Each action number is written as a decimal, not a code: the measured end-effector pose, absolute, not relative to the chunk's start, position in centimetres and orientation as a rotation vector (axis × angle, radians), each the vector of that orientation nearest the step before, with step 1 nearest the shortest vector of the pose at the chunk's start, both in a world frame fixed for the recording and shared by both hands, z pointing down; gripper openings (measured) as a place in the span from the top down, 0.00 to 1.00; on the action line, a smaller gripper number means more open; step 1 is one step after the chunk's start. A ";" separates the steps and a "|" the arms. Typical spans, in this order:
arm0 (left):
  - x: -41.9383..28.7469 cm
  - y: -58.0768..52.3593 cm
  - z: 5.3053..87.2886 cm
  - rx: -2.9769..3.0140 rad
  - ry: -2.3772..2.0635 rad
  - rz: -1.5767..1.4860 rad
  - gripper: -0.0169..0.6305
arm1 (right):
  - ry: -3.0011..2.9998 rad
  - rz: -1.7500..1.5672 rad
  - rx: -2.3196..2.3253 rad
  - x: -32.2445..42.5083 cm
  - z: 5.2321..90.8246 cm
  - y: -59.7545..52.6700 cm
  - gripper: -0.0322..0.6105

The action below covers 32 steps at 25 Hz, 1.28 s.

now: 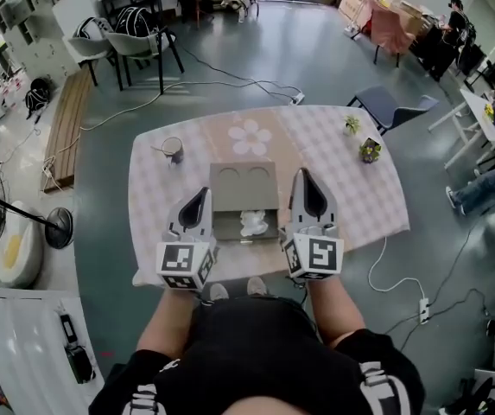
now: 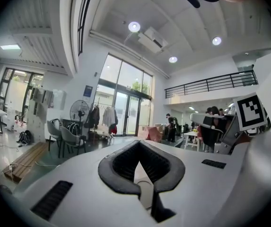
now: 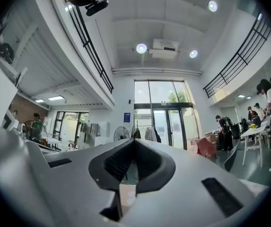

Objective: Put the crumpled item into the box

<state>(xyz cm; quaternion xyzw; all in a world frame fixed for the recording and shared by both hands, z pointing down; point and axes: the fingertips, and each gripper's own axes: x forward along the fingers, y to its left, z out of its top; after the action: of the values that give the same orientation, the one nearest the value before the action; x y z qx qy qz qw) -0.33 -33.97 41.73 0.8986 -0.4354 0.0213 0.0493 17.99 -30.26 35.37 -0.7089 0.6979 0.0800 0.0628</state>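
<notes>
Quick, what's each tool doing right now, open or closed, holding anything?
Left tool: closed, holding nothing.
Right tool: closed, holding nothing.

bright, even daylight comes through the tall glass front (image 3: pixel 159 108), with round ceiling lamps (image 2: pixel 134 26) flaring slightly. shadows on the table (image 1: pixel 359 206) are faint. both gripper views bend strongly, black at the corners; the left gripper (image 2: pixel 138 144) looks soft near the lens.

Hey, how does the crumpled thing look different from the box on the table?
The box is grey-brown with flat, straight sides, while the crumpled item is white and wrinkled. The box is much the larger, and the crumpled item lies inside its open part. Both are near the front edge of the table.
</notes>
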 end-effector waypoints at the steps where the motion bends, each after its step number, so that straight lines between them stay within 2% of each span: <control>1: -0.1 -34.0 41.5 2.745 -1.324 0.061 0.98 | 2.103 0.225 -2.129 18.3 35.2 -30.2 0.95; 8: 0.7 -33.9 40.6 2.773 -1.316 0.060 0.98 | 2.062 0.265 -2.241 19.4 35.4 -29.4 0.95; 32: 0.3 -33.8 39.7 2.789 -1.347 0.068 0.98 | 2.137 0.209 -2.080 18.5 35.7 -30.4 0.95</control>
<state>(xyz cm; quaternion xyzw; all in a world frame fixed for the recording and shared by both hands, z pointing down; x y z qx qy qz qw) 0.27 -33.81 39.72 0.9000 -0.4348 0.0221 0.0219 18.45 -30.44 35.71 -0.6937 0.7128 0.0698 0.0758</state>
